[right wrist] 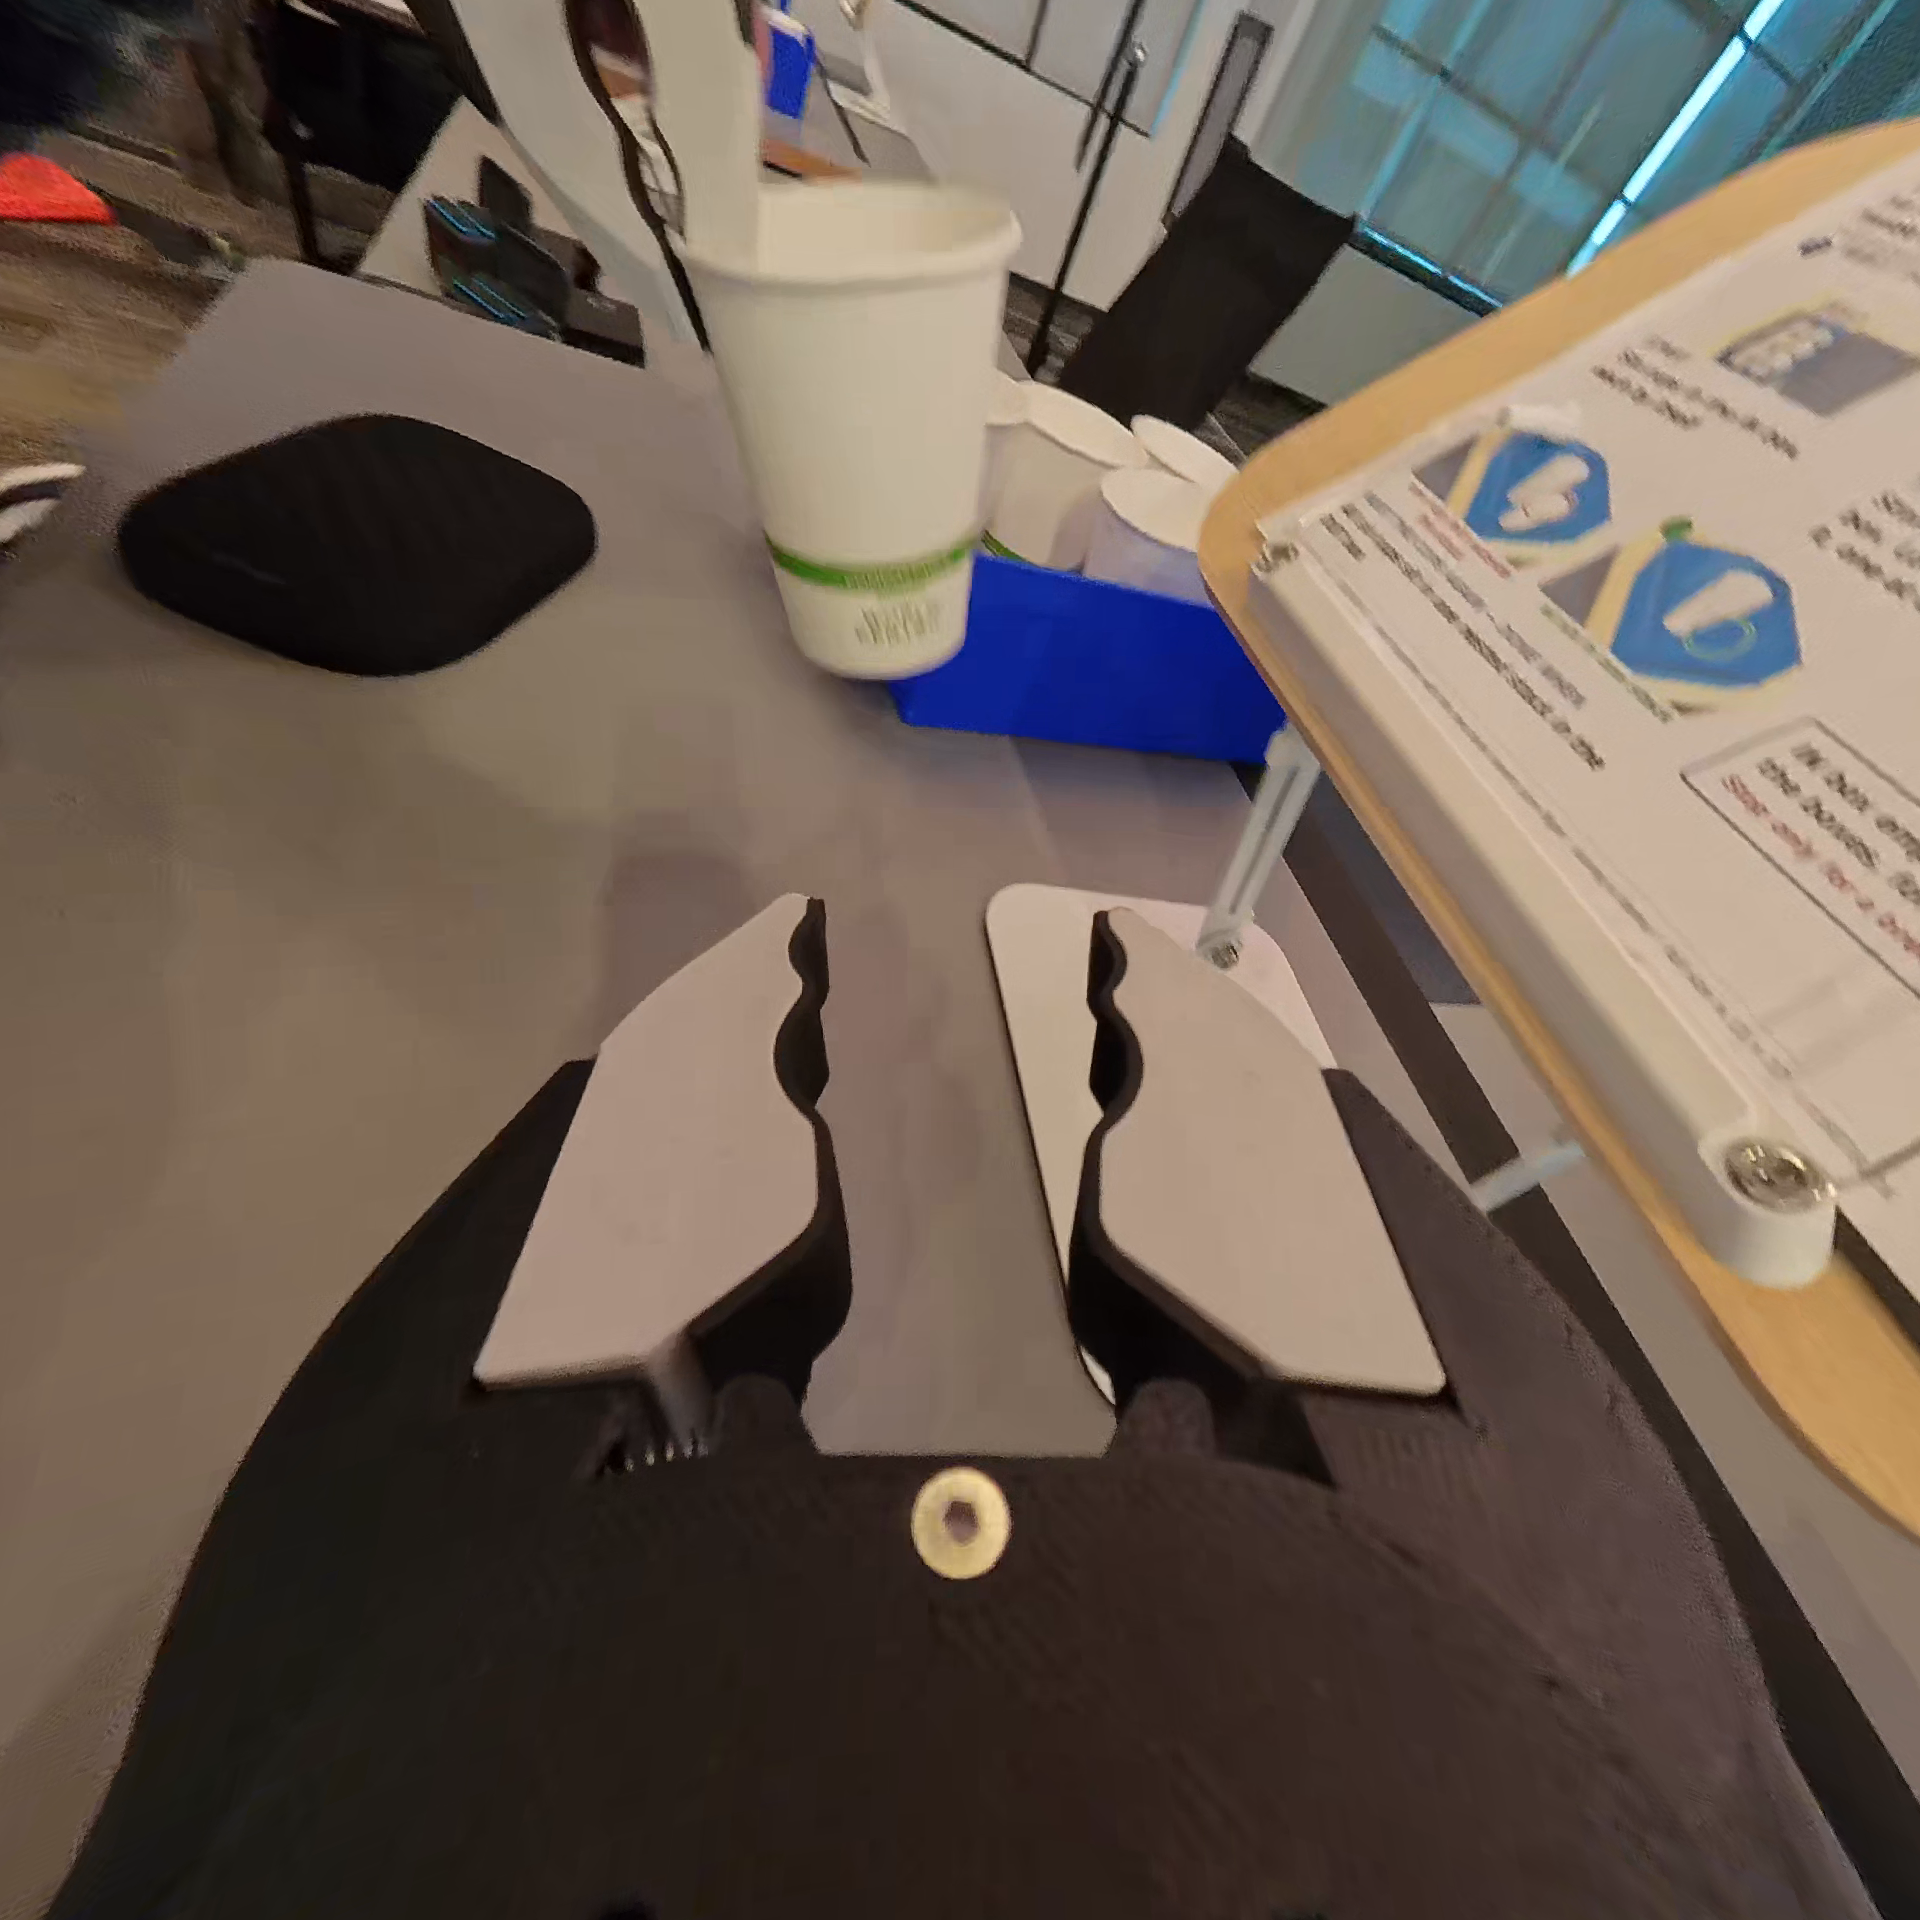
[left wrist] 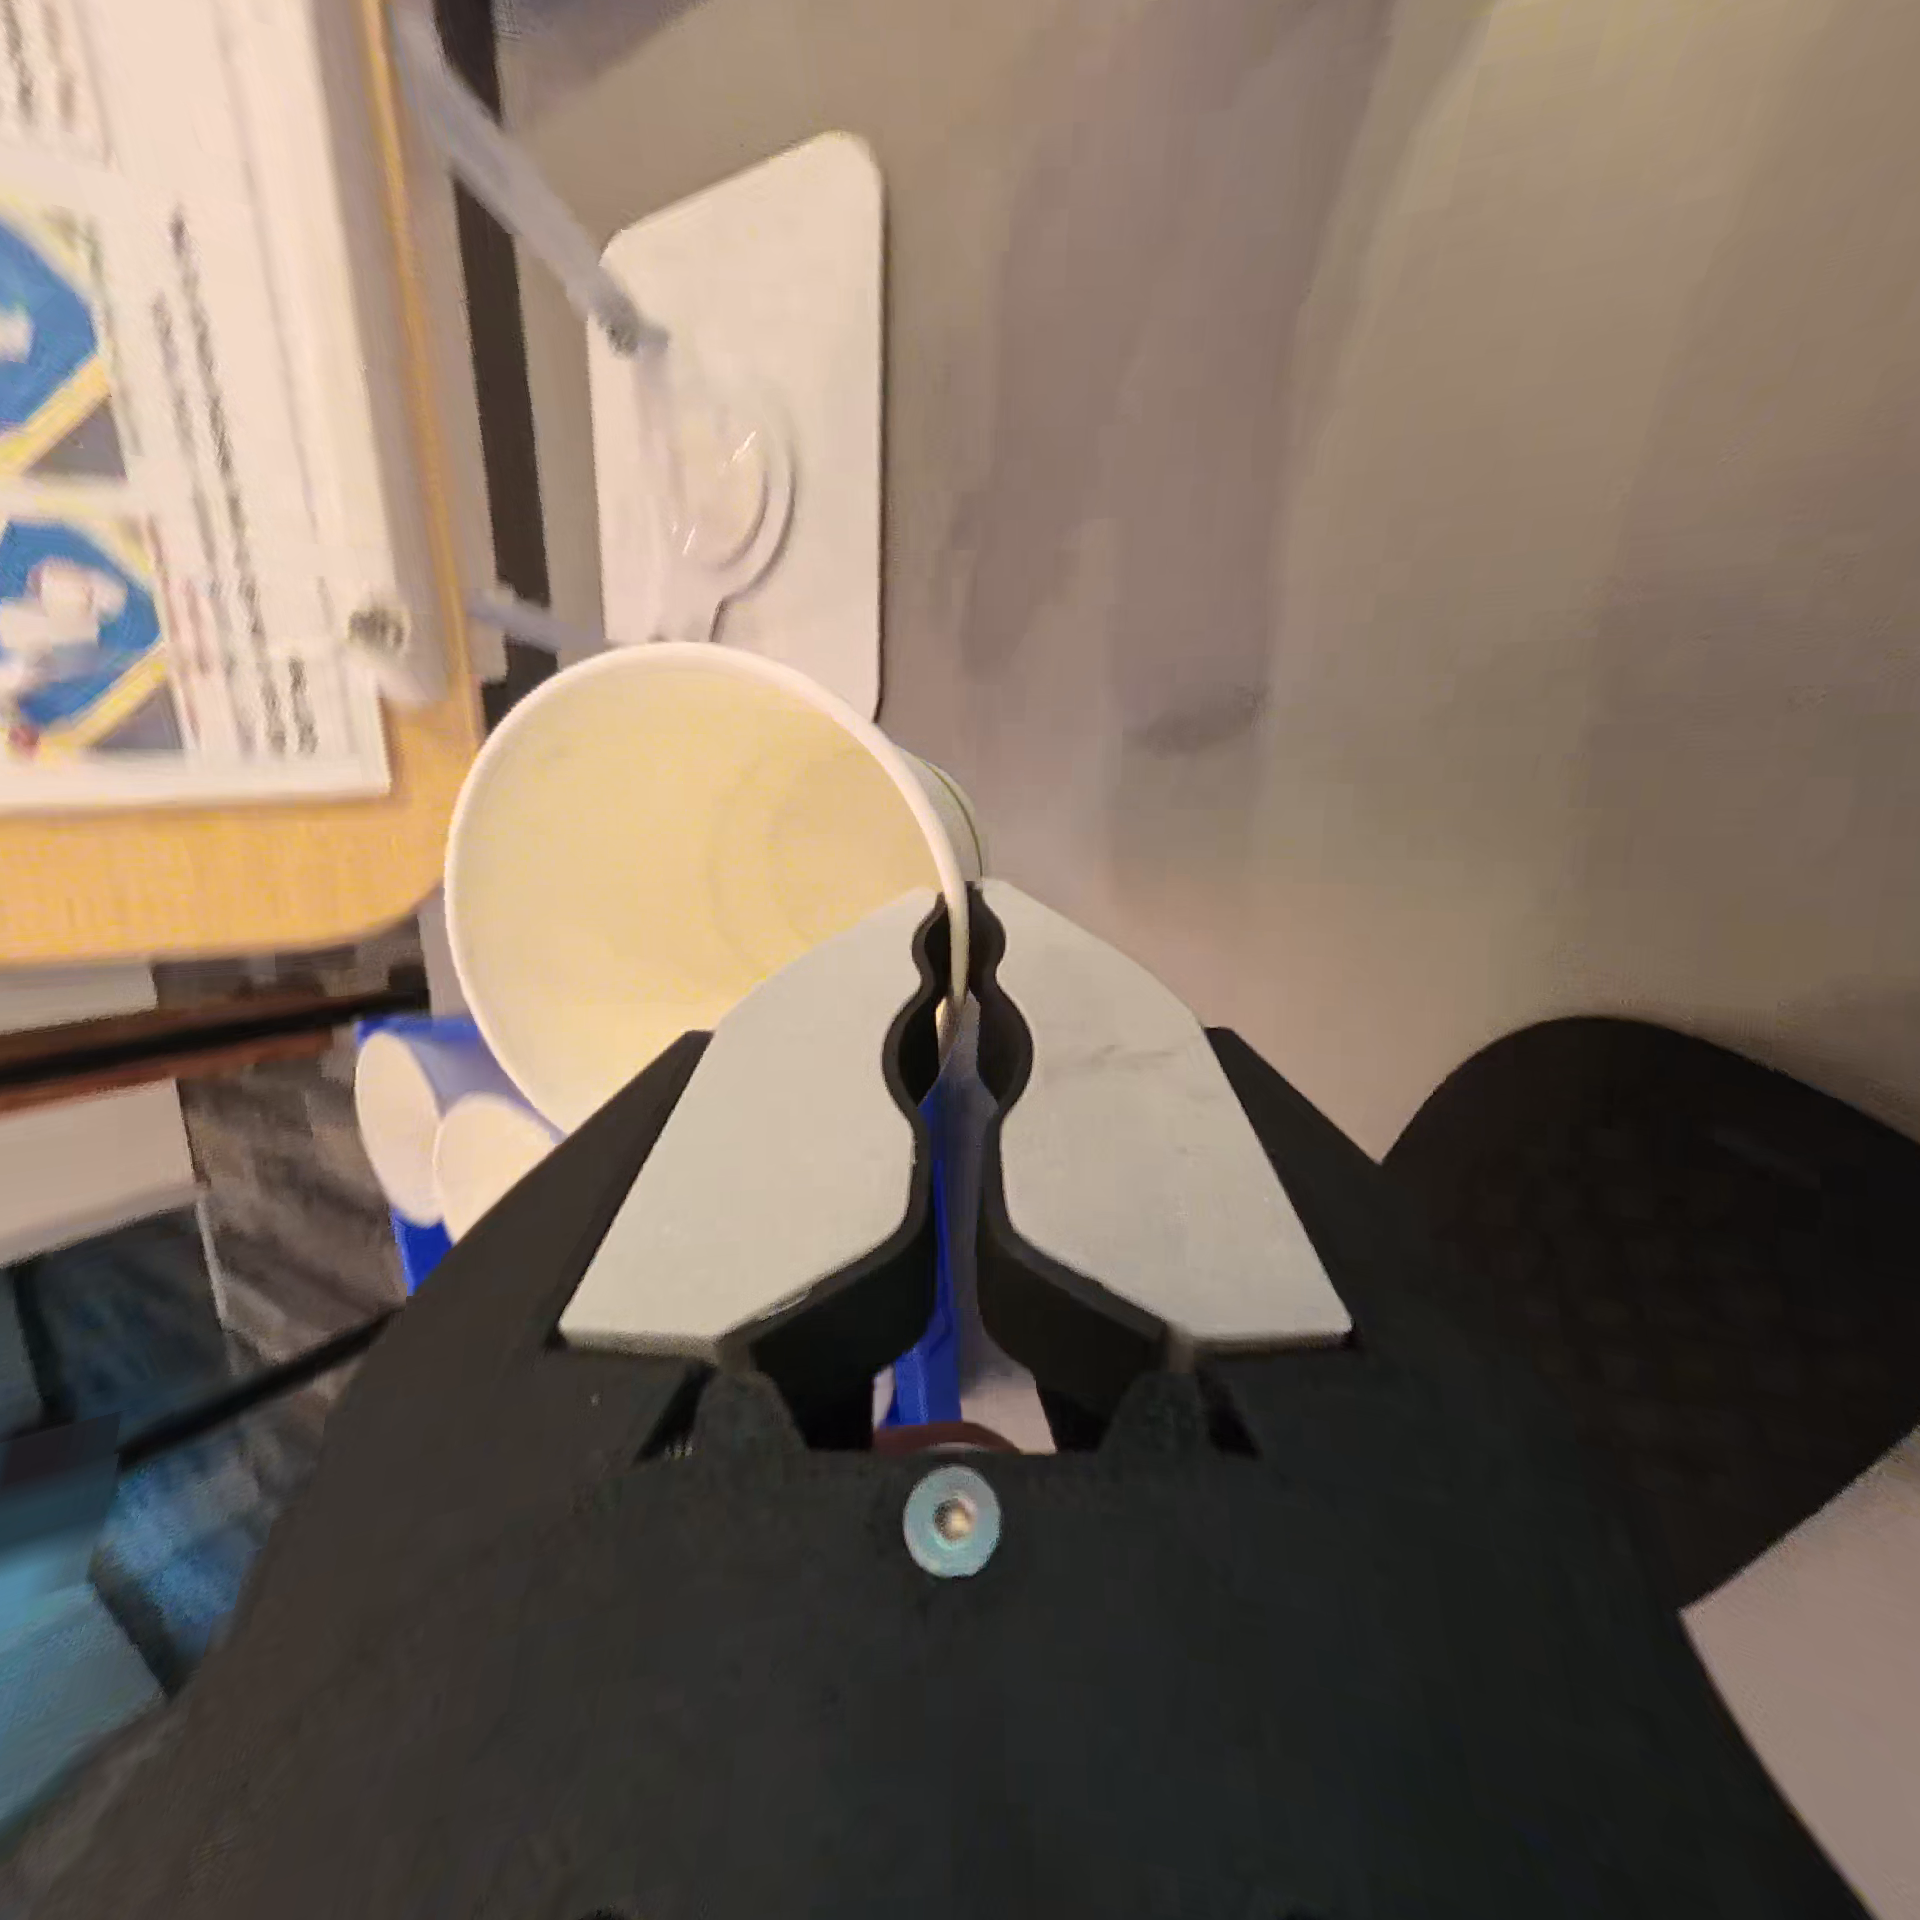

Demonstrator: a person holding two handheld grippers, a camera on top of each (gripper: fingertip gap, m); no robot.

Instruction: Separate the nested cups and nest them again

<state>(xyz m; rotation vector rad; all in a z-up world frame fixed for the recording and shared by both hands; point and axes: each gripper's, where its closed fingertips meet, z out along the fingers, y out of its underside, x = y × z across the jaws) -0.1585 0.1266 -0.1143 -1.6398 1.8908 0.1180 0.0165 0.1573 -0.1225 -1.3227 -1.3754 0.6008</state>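
Your left gripper [left wrist: 961, 935] pinches the thin rolled rim of a white paper cup [left wrist: 686, 862], held up above the blue bin [right wrist: 1081, 665].

Your right gripper [right wrist: 956, 956] hangs wide open with nothing in it. Only its view shows the cup's green band and the smooth grey table [right wrist: 312, 883].

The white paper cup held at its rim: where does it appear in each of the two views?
Left wrist view: white paper cup at centre-left, mouth toward camera, rim pinched by the left gripper.
Right wrist view: upper centre, hanging upright above the table.
Shared landmark: blue bin of cups.
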